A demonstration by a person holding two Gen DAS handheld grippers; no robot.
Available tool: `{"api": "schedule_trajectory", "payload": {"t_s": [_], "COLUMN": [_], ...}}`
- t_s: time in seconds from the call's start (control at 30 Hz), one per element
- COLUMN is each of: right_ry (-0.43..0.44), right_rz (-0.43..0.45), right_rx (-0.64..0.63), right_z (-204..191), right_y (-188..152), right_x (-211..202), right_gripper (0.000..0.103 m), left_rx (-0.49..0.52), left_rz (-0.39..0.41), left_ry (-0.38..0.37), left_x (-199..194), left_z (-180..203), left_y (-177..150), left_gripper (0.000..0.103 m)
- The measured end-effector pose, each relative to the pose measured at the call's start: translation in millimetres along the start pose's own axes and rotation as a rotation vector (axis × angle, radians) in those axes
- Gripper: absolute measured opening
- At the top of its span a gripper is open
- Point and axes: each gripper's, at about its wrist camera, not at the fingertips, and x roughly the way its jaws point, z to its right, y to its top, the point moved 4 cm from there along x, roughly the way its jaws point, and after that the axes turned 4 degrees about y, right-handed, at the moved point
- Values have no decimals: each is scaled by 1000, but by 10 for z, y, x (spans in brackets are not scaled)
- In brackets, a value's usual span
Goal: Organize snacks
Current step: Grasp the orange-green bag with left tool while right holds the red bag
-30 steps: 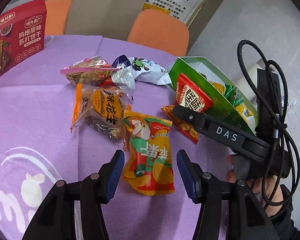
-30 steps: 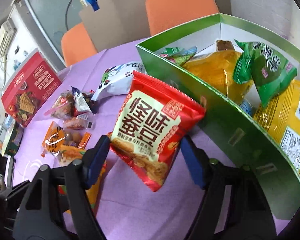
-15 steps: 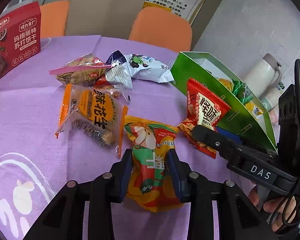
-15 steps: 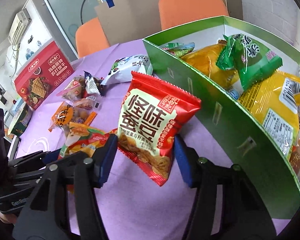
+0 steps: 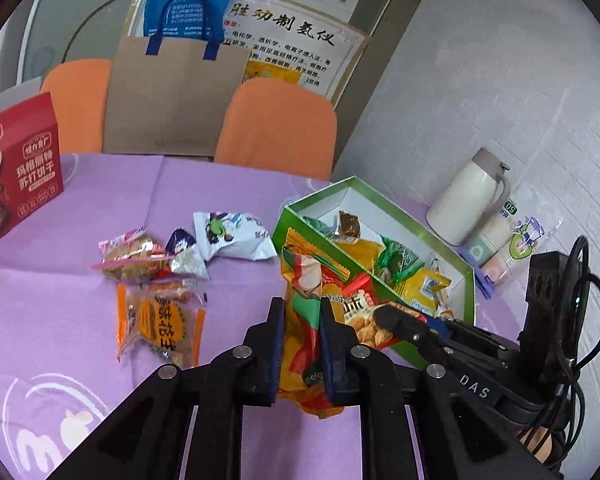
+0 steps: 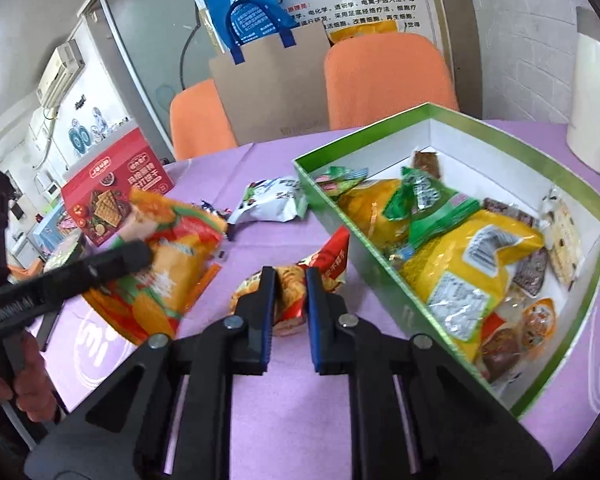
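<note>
Change: both packs, flat on the cloth (image 5: pixel 80 240) a second ago, are now lifted clear of it.
Left gripper (image 5: pixel 300 340): clenched on the orange pack (image 5: pixel 300 320), held near the box (image 5: pixel 380 196).
Right gripper (image 6: pixel 290 296): jaws closing, red pack (image 6: pixel 328 260) pinched between them, just left of the box wall.
Meaning: two snacks are judged ready for boxing.
Count: four packs are left loose on the cloth; two grippers, one box, two chairs (image 5: pixel 276 124) are seen.

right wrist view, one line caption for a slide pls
Right gripper, jaws closing on a red snack packet, beside the green box of sorted snacks.
</note>
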Motion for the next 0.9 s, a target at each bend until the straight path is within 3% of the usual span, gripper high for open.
{"api": "schedule_trajectory", "payload": {"t_s": [0.07,0.17,0.23,0.27,0.5,0.63,0.77,0.9], "right_ry": [5,-11,6,16,-1,15,58,41], "right_rz": [-19,-56,-98,-113,-172,-171,-166,-150], "right_rx": [-3,-9,-8,-4,11,40,135,177], "right_z": [10,27,48,55,47,25,98,176], "right_y": [-46,-151,-252,-307,-453,-400,-394,-366], "right_x": [9,37,70,86,274,320,301,306], "right_gripper": [16,25,56,59,65,68,68,69], "left_rx": [15,-1,-16,-19,-62,-82,-44,33], "left_rz": [15,5,-21,-37,-208,-266,-269,-256], "left_ry": [5,13,18,19,33,30,5,35], "left_x": [-21,-2,34,59,380,460,427,457], "left_z": [27,-42,-106,-136,-386,-471,-394,-263], "left_y": [35,-11,-114,-174,-665,-814,-846,-861], "left_gripper": [15,15,15,15,16,36,58,64]}}
